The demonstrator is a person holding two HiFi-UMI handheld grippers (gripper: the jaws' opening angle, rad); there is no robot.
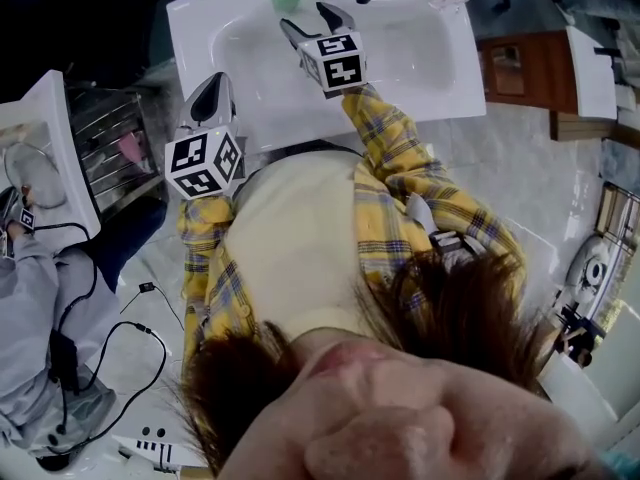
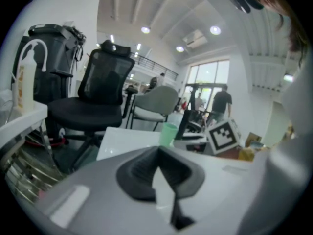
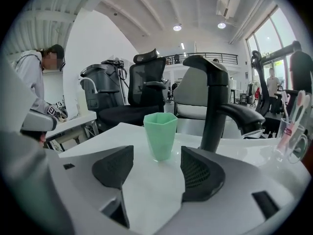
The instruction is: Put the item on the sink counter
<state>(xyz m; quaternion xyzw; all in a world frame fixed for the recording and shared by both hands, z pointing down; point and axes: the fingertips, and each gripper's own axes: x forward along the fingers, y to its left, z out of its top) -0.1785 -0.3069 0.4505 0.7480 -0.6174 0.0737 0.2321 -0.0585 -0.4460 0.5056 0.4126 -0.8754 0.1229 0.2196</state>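
**Cup stands on the tabletop, right fingers spread and empty**

The green cup (image 3: pixel 160 135) stands on the white tabletop (image 1: pixel 200 28) at the back of the sink, just beside the black tap (image 3: pixel 215 106), on the tap's side toward the left gripper. It is upright: its long axis runs straight up, the open mouth faces the ceiling, and the narrower base sits flat on the surface.

The right gripper (image 3: pixel 156 173) points at the cup from the basin side. Its fingers are spread wide with nothing between them, and the cup sits a little beyond their tips, not touching either one. The left gripper (image 2: pixel 159 165) hangs farther from the tap, off the sink's front edge, with its fingers pressed together on nothing.

Judging by this, the placing looks done and the step in hand is letting go. The next move would call for drawing the right gripper straight back toward the person with the fingers kept apart, so that neither clips the light cup or the tap.
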